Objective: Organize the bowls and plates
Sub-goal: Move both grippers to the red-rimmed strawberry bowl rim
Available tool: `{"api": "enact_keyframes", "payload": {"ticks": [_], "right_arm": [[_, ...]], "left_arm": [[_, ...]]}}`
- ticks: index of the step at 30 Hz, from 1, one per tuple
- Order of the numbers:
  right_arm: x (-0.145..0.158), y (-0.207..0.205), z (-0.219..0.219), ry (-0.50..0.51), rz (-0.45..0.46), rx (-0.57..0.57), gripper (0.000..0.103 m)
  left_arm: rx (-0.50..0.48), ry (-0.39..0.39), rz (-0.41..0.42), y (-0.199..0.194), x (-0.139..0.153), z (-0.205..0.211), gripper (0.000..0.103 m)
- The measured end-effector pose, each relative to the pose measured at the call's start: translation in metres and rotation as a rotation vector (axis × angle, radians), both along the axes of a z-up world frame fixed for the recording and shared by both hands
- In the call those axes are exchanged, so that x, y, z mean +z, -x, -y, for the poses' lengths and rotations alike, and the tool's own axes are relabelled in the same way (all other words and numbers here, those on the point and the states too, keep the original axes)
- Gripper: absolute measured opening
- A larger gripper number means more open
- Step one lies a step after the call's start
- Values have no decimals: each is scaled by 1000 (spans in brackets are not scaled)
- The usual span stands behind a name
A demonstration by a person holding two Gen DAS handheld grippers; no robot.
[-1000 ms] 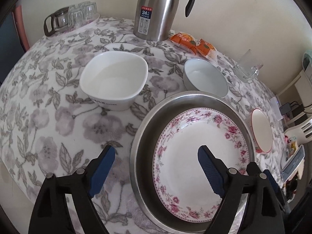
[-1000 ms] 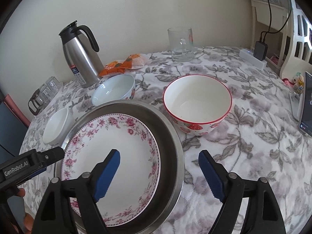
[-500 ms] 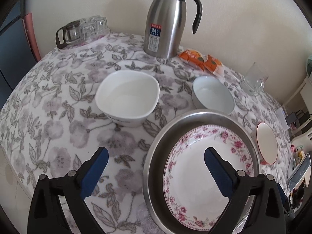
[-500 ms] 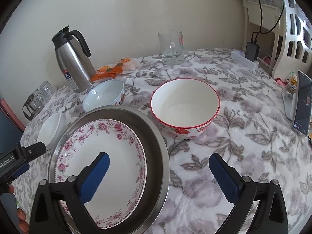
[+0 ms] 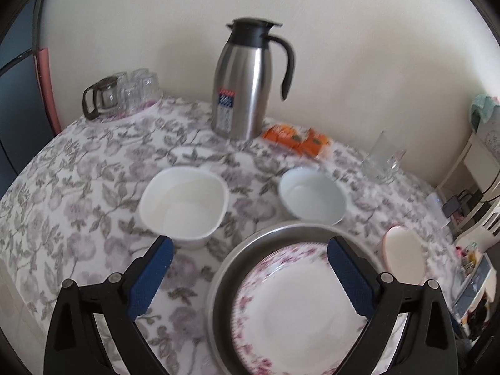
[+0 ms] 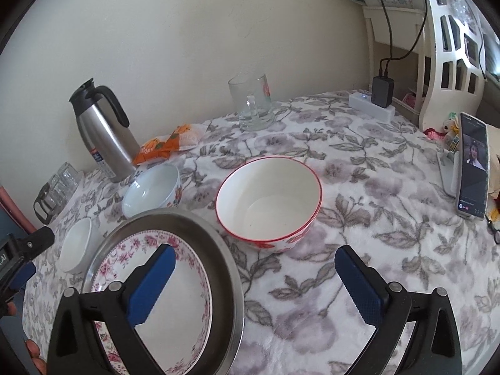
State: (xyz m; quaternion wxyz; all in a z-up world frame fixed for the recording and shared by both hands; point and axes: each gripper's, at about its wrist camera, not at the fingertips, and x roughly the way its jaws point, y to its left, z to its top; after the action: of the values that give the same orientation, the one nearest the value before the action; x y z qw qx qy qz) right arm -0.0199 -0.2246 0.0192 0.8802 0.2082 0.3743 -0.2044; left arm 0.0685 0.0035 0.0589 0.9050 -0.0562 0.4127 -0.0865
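Both grippers — left (image 5: 248, 276), right (image 6: 254, 284) — had drawn back, jaws spread, empty. Floral plate (image 5: 300, 309) lay in steel basin (image 5: 225, 268); three bowls remained loose — stacking unfinished.

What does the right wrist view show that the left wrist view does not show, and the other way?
Only the right wrist view shows the phone standing with its screen lit, the white power strip with its charger, the right gripper, and the full inside of the red-rimmed bowl. Only the left wrist view shows the open inside of the square white bowl. Both show the floral plate in the steel basin, the pale blue bowl, the steel thermos, the orange packets and the glass mug.
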Motion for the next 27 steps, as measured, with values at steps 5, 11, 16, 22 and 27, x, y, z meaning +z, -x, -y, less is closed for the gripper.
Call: {"api": "enact_keyframes", "payload": {"ticks": [5, 11, 16, 22, 27], "right_arm": [[-5, 6, 24, -47, -9, -85, 103], [-14, 12, 56, -110, -32, -172, 103], [-23, 16, 72, -148, -43, -223, 103], [-35, 20, 91, -188, -63, -271, 103], [-34, 13, 99, -181, -51, -262, 103]], "left_arm": [[-61, 67, 44, -3, 12, 20, 99], [-181, 150, 11, -11, 14, 56, 99], [-260, 136, -22, -15, 17, 88, 99], [-324, 138, -111, -25, 7, 122, 99], [-331, 115, -172, -30, -14, 141, 99]]}}
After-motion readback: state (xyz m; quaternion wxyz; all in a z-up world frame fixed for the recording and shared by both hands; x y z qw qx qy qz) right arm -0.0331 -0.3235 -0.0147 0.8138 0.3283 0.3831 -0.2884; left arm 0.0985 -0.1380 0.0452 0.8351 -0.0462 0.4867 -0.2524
